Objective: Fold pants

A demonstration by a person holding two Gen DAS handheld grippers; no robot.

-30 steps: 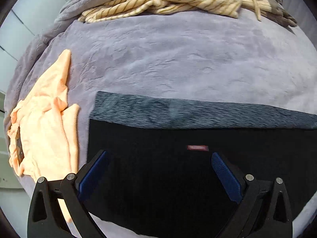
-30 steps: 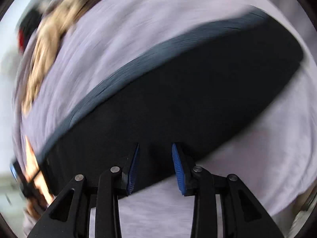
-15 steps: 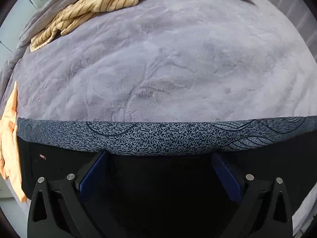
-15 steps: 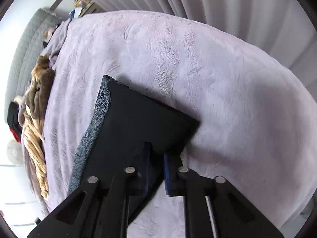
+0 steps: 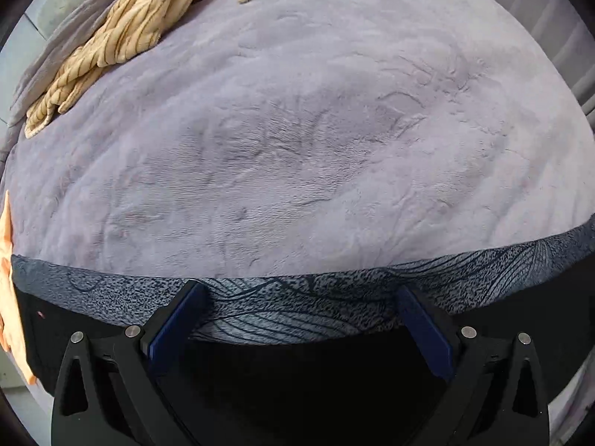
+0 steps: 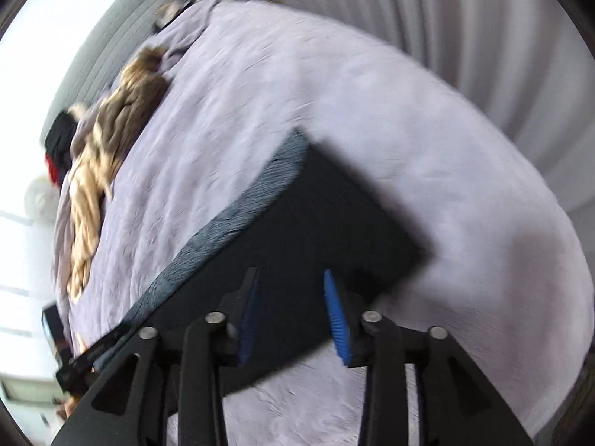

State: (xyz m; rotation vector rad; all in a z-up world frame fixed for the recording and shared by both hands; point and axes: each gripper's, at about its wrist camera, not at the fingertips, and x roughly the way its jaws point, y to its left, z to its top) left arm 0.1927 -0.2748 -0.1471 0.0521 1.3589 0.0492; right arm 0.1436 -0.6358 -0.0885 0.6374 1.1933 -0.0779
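The black pants (image 5: pixel 290 368) lie flat on the lilac blanket, with a speckled grey band (image 5: pixel 111 293) along the far edge. My left gripper (image 5: pixel 297 316) is open wide and hovers over that band, holding nothing. In the right wrist view the pants (image 6: pixel 305 230) show as a dark folded rectangle with the grey band on its left side. My right gripper (image 6: pixel 290 316) is open over the near edge of the pants and holds nothing. This view is blurred by motion.
A striped beige garment (image 5: pixel 122 37) lies bunched at the back of the lilac blanket (image 5: pixel 297 141); it also shows in the right wrist view (image 6: pixel 108 148). An orange garment (image 5: pixel 7 290) lies at the left edge. Pleated curtains (image 6: pixel 427 7) hang behind the bed.
My right gripper, nearly shut on the pants' edge half a second ago, has opened and let go. My left gripper has moved forward over the grey band and stays open.
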